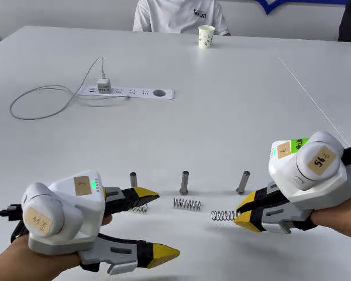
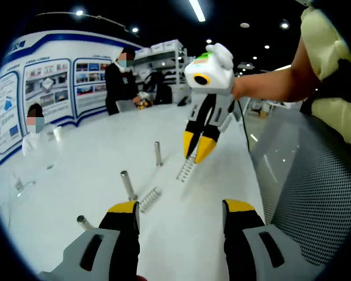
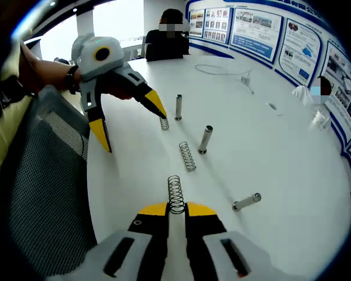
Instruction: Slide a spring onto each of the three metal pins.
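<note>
Three pins stood upright in a row on the near part of the white table (image 1: 234, 105): the left pin (image 1: 133, 179), the middle pin (image 1: 184, 182) and the right pin (image 1: 243, 182). All were bare, so I judged the task barely begun. The right gripper (image 1: 241, 215) had its jaws pinched together on one end of the right spring (image 1: 223, 215), which stuck out to the left, low over the tabletop and just near of the right pin. Holding it by one end left the other end free, probably so it could be lifted and lowered over that pin's top. The left gripper (image 1: 168, 225) had its jaws spread wide with nothing between them. Its far jaw sat just beside the left spring (image 1: 139, 208), perhaps touching it, though the jaw hid that spot; it looked poised to take that spring. The middle spring (image 1: 186, 204) lay flat and untouched, just near of the middle pin. Far to the left lay a power strip (image 1: 128, 92) with a white charger (image 1: 103, 86) and a looped cable (image 1: 41, 99), and a paper cup (image 1: 206, 36) stood at the far edge before a seated person (image 1: 178, 14), all well apart from the work. Nothing stood between the held spring and the right pin, though the middle spring lay close enough to its free end to be knocked
</note>
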`<state>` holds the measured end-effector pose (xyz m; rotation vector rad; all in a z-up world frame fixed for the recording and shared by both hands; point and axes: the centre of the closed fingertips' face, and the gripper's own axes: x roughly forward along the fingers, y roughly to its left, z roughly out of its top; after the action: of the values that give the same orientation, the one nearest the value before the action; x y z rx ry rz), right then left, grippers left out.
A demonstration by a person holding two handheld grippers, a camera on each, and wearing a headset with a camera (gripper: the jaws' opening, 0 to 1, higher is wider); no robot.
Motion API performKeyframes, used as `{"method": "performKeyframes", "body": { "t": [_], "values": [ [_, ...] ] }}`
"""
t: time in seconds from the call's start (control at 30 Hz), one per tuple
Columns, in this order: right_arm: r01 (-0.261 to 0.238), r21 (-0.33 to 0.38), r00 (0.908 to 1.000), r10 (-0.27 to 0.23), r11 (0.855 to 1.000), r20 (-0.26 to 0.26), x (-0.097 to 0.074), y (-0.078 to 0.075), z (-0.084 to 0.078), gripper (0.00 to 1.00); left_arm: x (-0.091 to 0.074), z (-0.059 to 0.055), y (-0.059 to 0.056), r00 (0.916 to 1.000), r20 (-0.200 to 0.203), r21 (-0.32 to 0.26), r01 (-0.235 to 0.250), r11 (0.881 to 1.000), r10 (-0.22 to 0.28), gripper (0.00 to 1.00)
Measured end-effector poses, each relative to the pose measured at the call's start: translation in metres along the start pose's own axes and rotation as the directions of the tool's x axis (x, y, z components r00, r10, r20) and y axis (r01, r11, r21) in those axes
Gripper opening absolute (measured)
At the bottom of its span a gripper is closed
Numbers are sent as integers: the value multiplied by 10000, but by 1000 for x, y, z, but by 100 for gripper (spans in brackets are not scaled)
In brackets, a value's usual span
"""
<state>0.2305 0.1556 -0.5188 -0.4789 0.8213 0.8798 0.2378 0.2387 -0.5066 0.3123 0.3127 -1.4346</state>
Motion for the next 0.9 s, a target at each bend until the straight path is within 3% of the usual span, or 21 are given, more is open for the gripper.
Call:
{"method": "performKeyframes", "body": {
  "t": [0.5, 0.9],
  "values": [
    [-406, -263, 9991, 410, 9988, 133, 0, 18, 20, 11, 30, -1, -16, 9960, -215, 711, 886, 9935, -873, 40],
    [-638, -377, 9979, 643, 9973, 119, 1, 26, 24, 11, 38, 5, -18, 9963, -294, 1357, 840, 9872, -807, 26]
  ]
}}
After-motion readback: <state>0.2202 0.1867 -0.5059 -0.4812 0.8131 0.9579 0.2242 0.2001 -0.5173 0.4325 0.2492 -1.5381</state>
